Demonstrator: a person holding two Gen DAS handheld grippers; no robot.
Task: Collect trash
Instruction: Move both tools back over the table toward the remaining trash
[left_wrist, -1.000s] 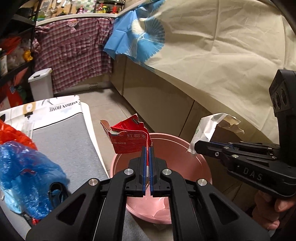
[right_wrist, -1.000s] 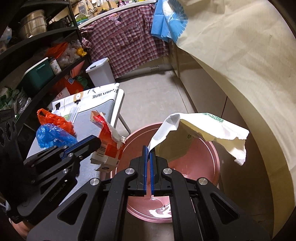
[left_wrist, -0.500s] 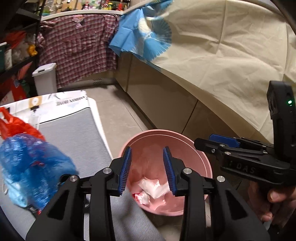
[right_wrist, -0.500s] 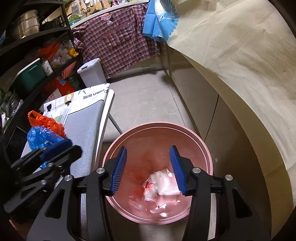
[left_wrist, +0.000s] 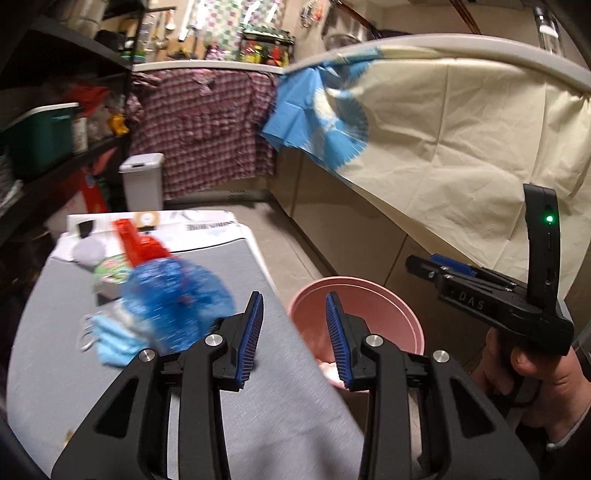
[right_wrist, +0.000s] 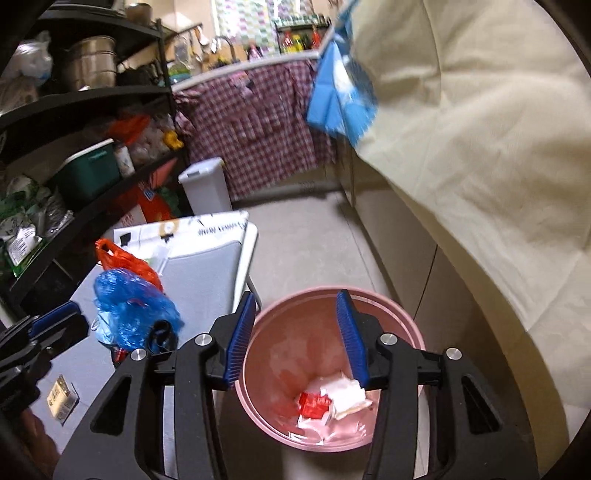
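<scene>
Left wrist view is pretty smeared, so the blue plastic bag (left_wrist: 177, 295) on the grey table (left_wrist: 110, 387) is mostly a blur, and the red bag (left_wrist: 138, 243) and light blue stuff next to it are hard to make out too. The left claw (left_wrist: 293, 338) is partway open with nothing between its pads, hanging over the table's right edge. The pink bin (left_wrist: 354, 306) sits on the floor just past that edge, and its bottom is cut off behind the claw here. Right wrist view is clearer: the right claw (right_wrist: 295, 338) is right above the bin (right_wrist: 369, 291), jaws closing, nothing in them. The trash (right_wrist: 332, 398), a red wrapper and white crumpled paper, lies in the bottom of the bin. The cream cloth (right_wrist: 480, 147) draped over the counter crowds the right side, leaving only a narrow strip of floor (right_wrist: 295, 240) between it and the table.
</scene>
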